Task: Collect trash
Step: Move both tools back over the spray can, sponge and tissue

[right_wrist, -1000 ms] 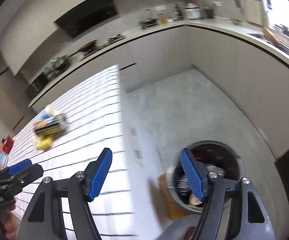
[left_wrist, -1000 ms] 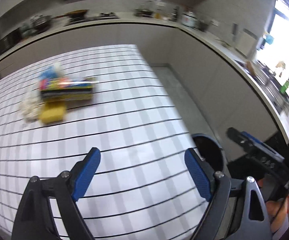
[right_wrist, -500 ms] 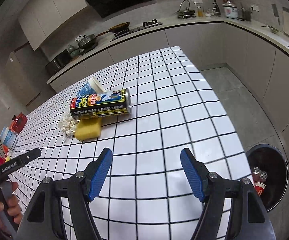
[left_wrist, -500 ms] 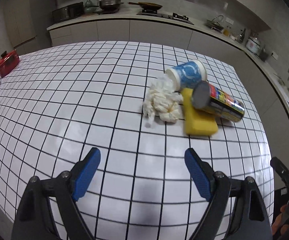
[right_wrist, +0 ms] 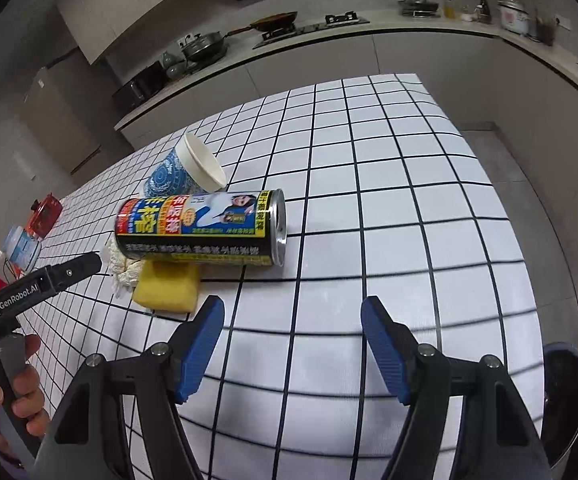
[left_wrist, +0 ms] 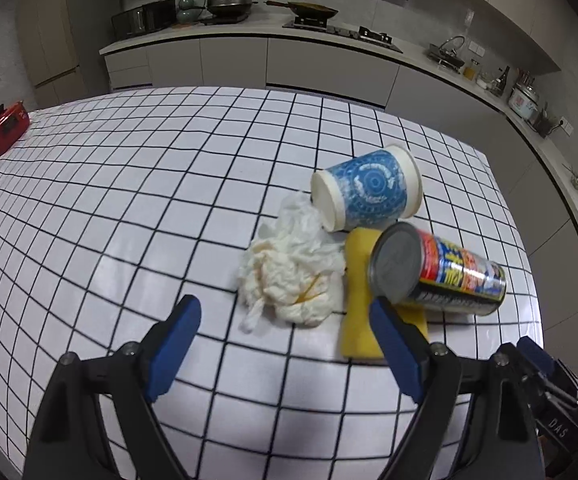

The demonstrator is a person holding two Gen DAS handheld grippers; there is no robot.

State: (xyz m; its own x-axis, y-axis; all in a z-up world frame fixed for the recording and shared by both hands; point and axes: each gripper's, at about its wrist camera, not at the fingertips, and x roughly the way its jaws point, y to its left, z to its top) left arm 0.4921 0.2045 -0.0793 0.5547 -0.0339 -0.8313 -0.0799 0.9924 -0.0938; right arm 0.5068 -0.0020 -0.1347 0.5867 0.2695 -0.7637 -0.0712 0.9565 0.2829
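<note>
From the left wrist view, the left gripper (left_wrist: pixel 285 320) hangs over the white tiled counter (left_wrist: pixel 129 208) with its blue-padded jaws spread wide and nothing between them. The landmark is the yellow sponge (left_wrist: pixel 359 320), lying flat on the tiles. A crumpled white tissue (left_wrist: pixel 293 272) lies against the sponge's left side, just ahead of the gap between the jaws. A printed drink can (left_wrist: pixel 437 272) lies on its side, resting across the sponge's top, its flat end facing the camera and close to the right blue pad. A blue patterned paper cup (left_wrist: pixel 369 190) lies tipped over just behind the sponge, touching the tissue.

From the right wrist view, the right gripper (right_wrist: pixel 293 332) is likewise wide apart and empty, above bare tiles. The sponge (right_wrist: pixel 167 286) sits ahead and to the left of the left pad. The can (right_wrist: pixel 201 228) lies across its far side, the paper cup (right_wrist: pixel 187 170) behind that, the tissue (right_wrist: pixel 123 266) at the sponge's left. A dark bin (right_wrist: pixel 569 392) stands on the floor, well right of the sponge, past the counter's edge (right_wrist: pixel 549 280).
</note>
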